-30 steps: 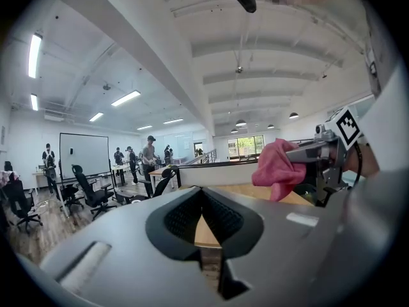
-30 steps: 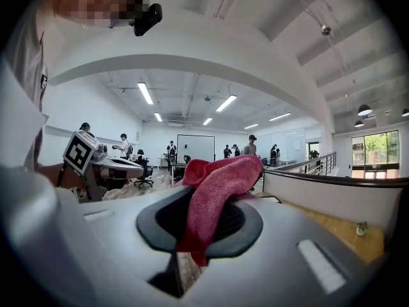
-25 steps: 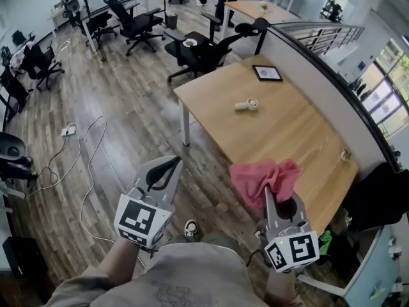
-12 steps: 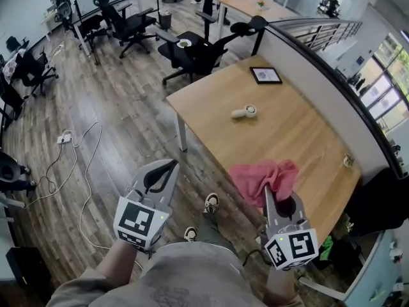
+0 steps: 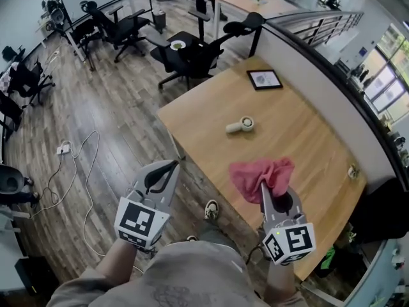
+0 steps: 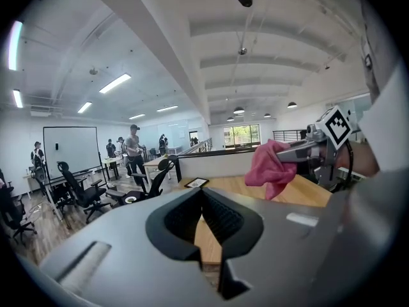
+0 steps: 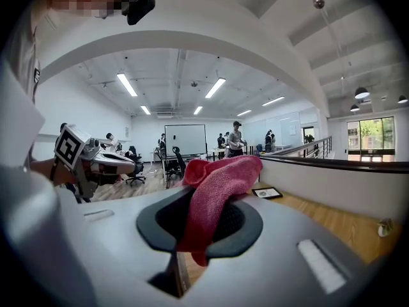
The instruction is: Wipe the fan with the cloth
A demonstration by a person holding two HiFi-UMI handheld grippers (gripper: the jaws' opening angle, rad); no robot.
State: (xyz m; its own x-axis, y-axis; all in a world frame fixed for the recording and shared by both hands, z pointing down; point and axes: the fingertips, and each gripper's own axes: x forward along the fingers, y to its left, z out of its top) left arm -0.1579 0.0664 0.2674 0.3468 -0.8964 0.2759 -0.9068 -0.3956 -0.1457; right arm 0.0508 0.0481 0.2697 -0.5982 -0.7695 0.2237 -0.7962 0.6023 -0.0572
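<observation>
Closer than a second ago, the wooden bench [image 5: 300, 139] now fills more of the head view as the person walks up to it, and the small white handheld fan [image 5: 241, 125] has slid down the frame toward both claws, which sit where they did before. The fan lies flat on the bench top, well short of the tablet [image 5: 264, 78] at the far end. Its round head points toward the right of the view and its stubby handle toward the left, so its long axis runs roughly across the person's line of approach. The right claw [image 5: 264, 187] is clamped on the pink cloth [image 5: 262, 176], which bunches out ahead of its tips and hangs over the near part of the bench. The right gripper view shows the fabric pinched between the jaws, with a tail drooping below them. The left claw [image 5: 171, 165] is closed with nothing between its jaws and hangs over the floor, off the bench's near corner. The fan lies ahead of the right claw and a little to its left, still well apart from the cloth and nearer to that claw than to the left one. Wiping has not begun. The likely next move is to carry the cloth forward and slightly leftward onto the fan's head. The left claw looks placed to steady the handle end, though it would first have to come in over the bench edge.
</observation>
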